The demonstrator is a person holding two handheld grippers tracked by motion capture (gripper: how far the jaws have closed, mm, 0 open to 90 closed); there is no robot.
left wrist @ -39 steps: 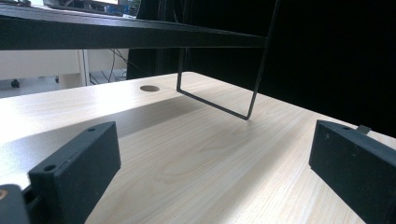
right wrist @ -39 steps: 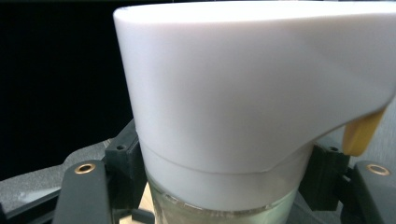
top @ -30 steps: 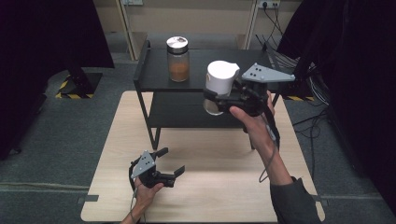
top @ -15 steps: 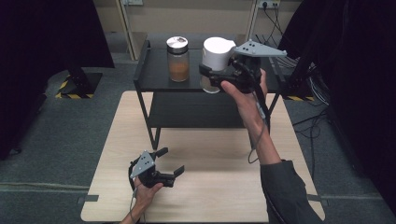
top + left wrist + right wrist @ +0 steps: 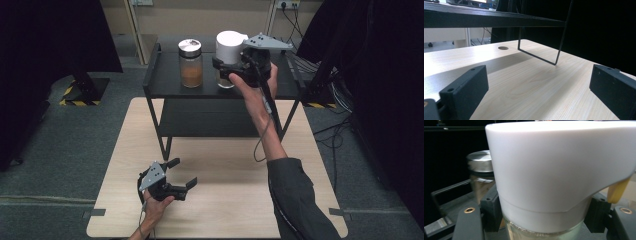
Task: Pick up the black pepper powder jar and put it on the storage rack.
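My right gripper (image 5: 223,71) is shut on a glass jar with a tall white lid (image 5: 229,56), held over the top shelf of a black rack (image 5: 165,80). From the right gripper view the white-lidded jar (image 5: 554,177) sits close up between both jaws, which press on its glass neck. To its left on the shelf stands a second jar (image 5: 190,63) with a metal lid (image 5: 479,161) and brown contents. My left gripper (image 5: 183,173) rests low over the wooden table (image 5: 220,200) near its front, open, nothing between its jaws.
The rack has a lower shelf (image 5: 200,117) and thin black legs (image 5: 560,47) standing on the table. A round hole (image 5: 503,47) marks the tabletop. Grey carpet surrounds the table, with dark curtains on both sides and cables at the far right.
My right gripper has carried the white-lidded jar up and away from me, from the rack's front edge to above the top shelf beside the brown jar. The left gripper has stayed put.
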